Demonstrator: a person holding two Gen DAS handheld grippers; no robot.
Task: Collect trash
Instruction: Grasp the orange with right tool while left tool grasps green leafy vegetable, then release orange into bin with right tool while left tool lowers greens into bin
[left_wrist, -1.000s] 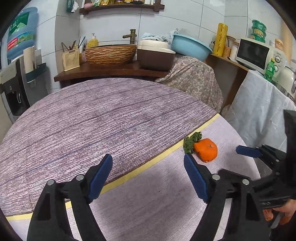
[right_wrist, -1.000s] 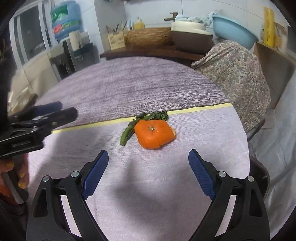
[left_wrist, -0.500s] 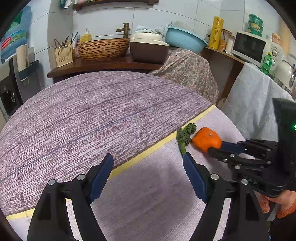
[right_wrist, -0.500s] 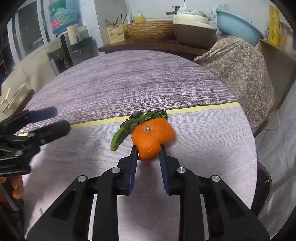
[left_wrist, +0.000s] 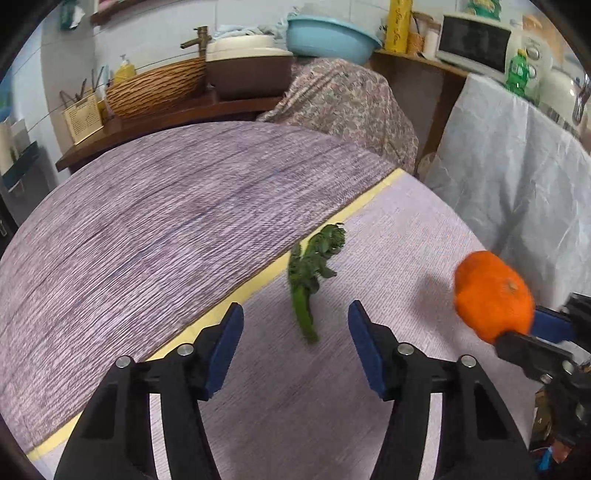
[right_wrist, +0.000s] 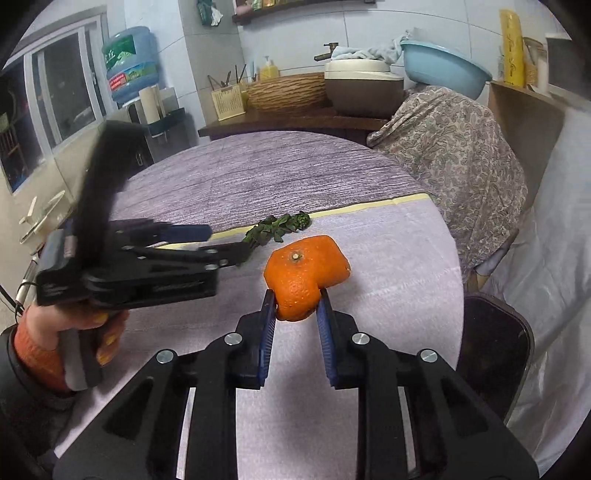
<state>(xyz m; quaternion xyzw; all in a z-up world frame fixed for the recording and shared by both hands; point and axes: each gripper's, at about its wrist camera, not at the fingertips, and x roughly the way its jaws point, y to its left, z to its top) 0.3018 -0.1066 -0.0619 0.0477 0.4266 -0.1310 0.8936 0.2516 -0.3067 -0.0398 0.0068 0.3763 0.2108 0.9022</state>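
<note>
In the left wrist view our left gripper (left_wrist: 295, 341) stood spread around the green vegetable scrap (left_wrist: 309, 271) on the table (left_wrist: 155, 236), while in the right wrist view our right gripper (right_wrist: 295, 314) pinched the orange peel (right_wrist: 304, 273) clear of the cloth.

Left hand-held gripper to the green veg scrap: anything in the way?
Nothing visible. The left hand-held gripper is open, and the green vegetable scrap lies on the tablecloth just ahead. The right hand-held gripper holds the orange peel off to the side.
</note>
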